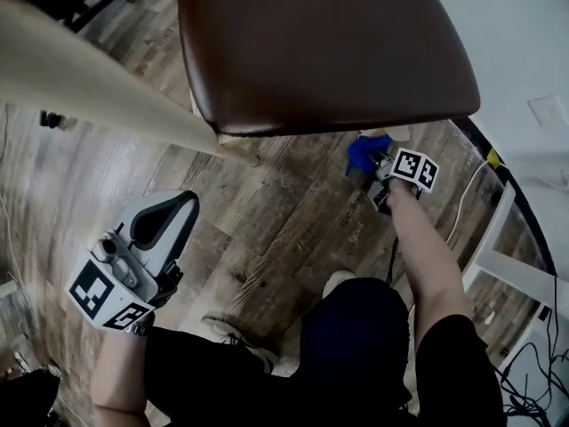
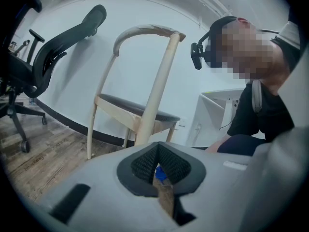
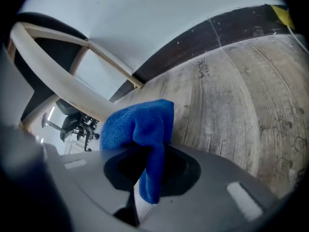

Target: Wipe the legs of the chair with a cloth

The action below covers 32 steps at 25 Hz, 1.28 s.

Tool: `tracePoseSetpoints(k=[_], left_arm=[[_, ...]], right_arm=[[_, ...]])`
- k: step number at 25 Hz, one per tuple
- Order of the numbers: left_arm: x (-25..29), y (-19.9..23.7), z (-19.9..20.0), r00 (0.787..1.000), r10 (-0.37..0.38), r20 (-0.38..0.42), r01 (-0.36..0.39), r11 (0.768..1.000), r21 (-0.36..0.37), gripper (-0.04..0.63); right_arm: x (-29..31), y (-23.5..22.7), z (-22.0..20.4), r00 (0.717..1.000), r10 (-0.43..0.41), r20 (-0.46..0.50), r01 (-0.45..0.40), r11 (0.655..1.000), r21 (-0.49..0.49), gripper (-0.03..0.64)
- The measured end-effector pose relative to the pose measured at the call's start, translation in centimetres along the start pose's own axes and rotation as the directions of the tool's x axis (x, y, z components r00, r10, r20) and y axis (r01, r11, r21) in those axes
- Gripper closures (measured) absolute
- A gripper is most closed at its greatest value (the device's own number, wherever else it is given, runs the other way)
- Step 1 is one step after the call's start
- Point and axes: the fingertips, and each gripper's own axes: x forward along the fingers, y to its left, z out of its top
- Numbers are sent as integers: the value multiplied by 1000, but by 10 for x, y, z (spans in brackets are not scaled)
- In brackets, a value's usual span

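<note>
1. Cloth (image 3: 140, 129): blue, soft and napped. It is folded into a bunch, with its long axis along the jaws. A narrow tail runs back between the jaws, and the bulk sits beyond their tips. In the head view the cloth (image 1: 366, 152) is low down near the floor, under the front edge of the chair seat.
2. Right hand-held gripper (image 3: 145, 166): grey shell with black padded jaws, clenched on the cloth. In the head view the right hand-held gripper (image 1: 378, 163) points away from the person, toward the chair.
3. Chair (image 1: 329, 43): smooth, rounded dark brown seat on a pale wooden frame with slim round legs and a curved back rail. In the right gripper view one chair leg (image 3: 58, 88) slants from upper left down behind the cloth bunch.
4. Left hand-held gripper (image 1: 164, 225): jaws drawn together on nothing, held well apart from the chair and aimed at it.
5. Floor (image 1: 267, 229): grey-brown wood-grain planks.
6. Wall (image 3: 159, 23): plain white with a dark baseboard.
7. Office chair (image 2: 38, 66): black, on castors, standing beside the wooden chair.
</note>
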Motion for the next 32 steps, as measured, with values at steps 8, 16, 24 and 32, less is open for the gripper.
tracePoseSetpoints(k=[8,16,24,32], left_arm=[[-2,-1,2,1000,-3,0,3,1000,10,598],[-3,-13,7,1000,-26,7,26,999,31,598],[-6,-22,14,998,-53,32,51,998,43,598],[-14,-26,20,997,-59,50,57,998,42,598]], right_arm=[[9,-7,-5,1000,-20,-6,20,1000,4,554],[-18,24,8,999,22,27,-21,1000,-7,555],[-82,128,39,959,217,183,-226,973,33,554],[-159,231,85,853,366,372,-406,913,33,555]])
